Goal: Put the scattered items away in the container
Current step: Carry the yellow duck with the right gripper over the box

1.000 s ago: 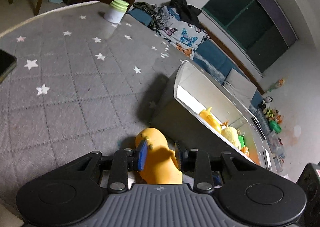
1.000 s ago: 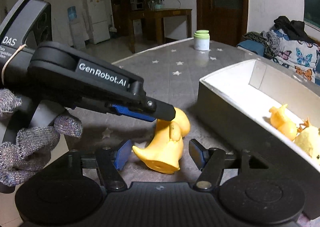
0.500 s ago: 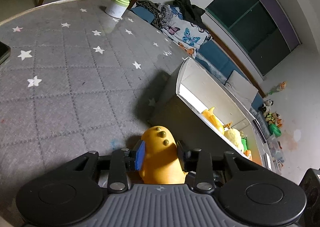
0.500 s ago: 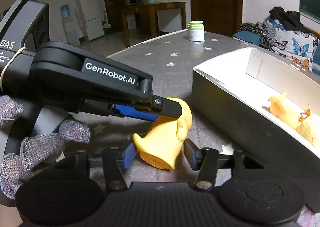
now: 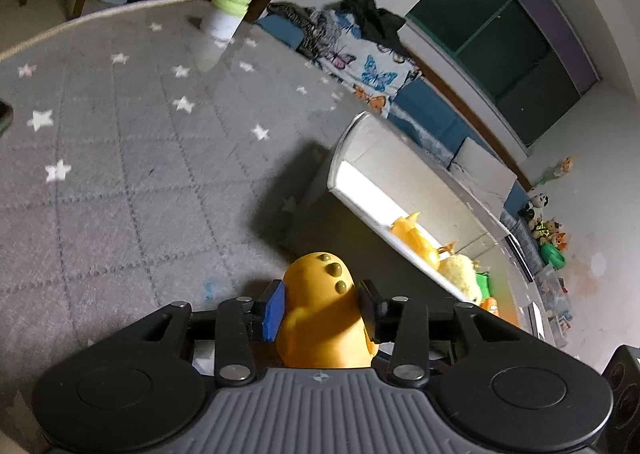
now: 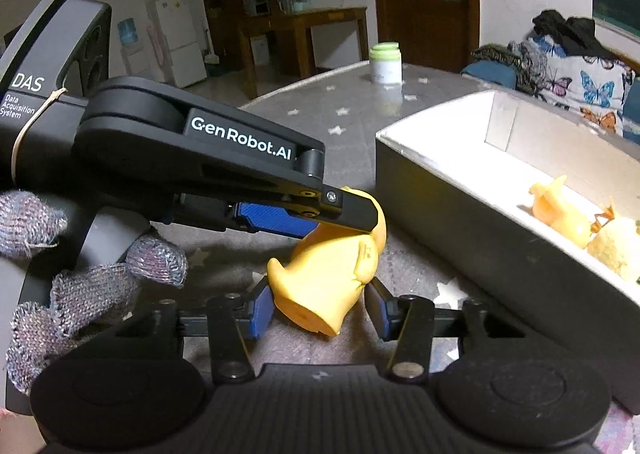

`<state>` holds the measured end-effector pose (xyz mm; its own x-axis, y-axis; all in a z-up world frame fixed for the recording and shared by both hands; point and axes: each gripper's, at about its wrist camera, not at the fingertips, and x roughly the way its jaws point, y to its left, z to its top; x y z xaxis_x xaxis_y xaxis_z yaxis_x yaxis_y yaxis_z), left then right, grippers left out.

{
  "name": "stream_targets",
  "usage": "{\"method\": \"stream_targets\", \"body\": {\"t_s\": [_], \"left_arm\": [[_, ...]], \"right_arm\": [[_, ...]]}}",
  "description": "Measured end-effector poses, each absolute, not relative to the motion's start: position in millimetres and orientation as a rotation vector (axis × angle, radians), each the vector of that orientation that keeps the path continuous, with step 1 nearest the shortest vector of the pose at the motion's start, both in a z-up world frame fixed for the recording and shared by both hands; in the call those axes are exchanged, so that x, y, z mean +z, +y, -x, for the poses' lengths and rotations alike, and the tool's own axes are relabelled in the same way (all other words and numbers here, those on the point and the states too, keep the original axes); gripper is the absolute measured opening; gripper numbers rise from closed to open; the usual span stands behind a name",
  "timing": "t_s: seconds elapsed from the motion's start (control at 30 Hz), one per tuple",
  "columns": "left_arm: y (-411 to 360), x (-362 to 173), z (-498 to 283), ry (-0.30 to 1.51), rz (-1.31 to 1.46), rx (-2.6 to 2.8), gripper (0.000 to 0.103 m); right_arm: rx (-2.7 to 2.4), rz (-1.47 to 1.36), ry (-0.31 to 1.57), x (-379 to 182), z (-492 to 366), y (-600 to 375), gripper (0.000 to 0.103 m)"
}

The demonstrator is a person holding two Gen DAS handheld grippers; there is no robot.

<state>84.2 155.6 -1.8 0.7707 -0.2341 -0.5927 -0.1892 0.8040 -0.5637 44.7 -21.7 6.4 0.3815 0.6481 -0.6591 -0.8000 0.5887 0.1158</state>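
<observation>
My left gripper (image 5: 322,310) is shut on a yellow toy duck (image 5: 322,314), holding it by the head just above the grey star cloth. In the right wrist view the duck (image 6: 332,274) hangs tilted from the left gripper (image 6: 320,214). My right gripper (image 6: 320,310) is open, its pads either side of the duck's base without clear contact. The white box (image 5: 360,158) stands to the right, also in the right wrist view (image 6: 440,190). It holds another yellow toy (image 6: 560,210) and a fluffy yellow one (image 5: 460,274).
A white jar with a green lid (image 5: 226,14) stands at the far edge of the table, also in the right wrist view (image 6: 386,64). A dark phone edge (image 5: 5,116) lies at the left. A sofa with butterfly cloth (image 5: 360,62) is behind.
The left gripper has lifted the duck off the cloth and tipped its head up. The right gripper has narrowed around the duck's base and moved closer.
</observation>
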Motion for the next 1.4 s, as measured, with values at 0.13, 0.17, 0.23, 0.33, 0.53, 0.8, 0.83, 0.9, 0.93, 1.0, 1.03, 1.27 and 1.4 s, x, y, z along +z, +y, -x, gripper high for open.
{"method": "stream_targets", "body": {"t_s": [0.13,0.17,0.23,0.33,0.53,0.8,0.83,0.9,0.93,1.0,1.03,1.27,1.4], "left_arm": [[147,21,-83,0.660,0.623,-0.046,0.043],[144,27,-85,0.648,0.616,-0.056,0.043],[139,39,-92,0.625,0.605,-0.079,0.043],[130,53,-111,0.605,0.585,-0.111,0.043],[116,61,-164,0.617,0.550,-0.156,0.043],[118,34,-227,0.732,0.571,-0.148,0.043],[118,30,-232,0.745,0.573,-0.144,0.043],[119,23,-238,0.766,0.573,-0.136,0.043],[120,21,-239,0.773,0.573,-0.133,0.043],[122,17,-241,0.784,0.571,-0.126,0.043],[123,16,-242,0.788,0.566,-0.121,0.043],[114,14,-243,0.806,0.477,-0.083,0.043],[105,14,-243,0.812,0.409,-0.065,0.043]], "right_arm": [[0.933,0.226,0.667,21,-39,-32,0.048],[0.931,0.224,0.652,25,-39,-35,0.048],[0.920,0.217,0.617,36,-41,-41,0.048],[0.894,0.208,0.569,52,-50,-49,0.048],[0.829,0.188,0.556,67,-91,-60,0.048],[0.806,0.154,0.682,55,-159,-61,0.048],[0.807,0.152,0.698,52,-165,-61,0.048],[0.813,0.147,0.734,45,-175,-60,0.048],[0.817,0.148,0.748,42,-179,-59,0.048],[0.824,0.155,0.769,37,-185,-57,0.048],[0.826,0.162,0.775,35,-187,-57,0.048],[0.842,0.211,0.823,25,-197,-42,0.048],[0.850,0.210,0.859,19,-202,-37,0.048]]}}
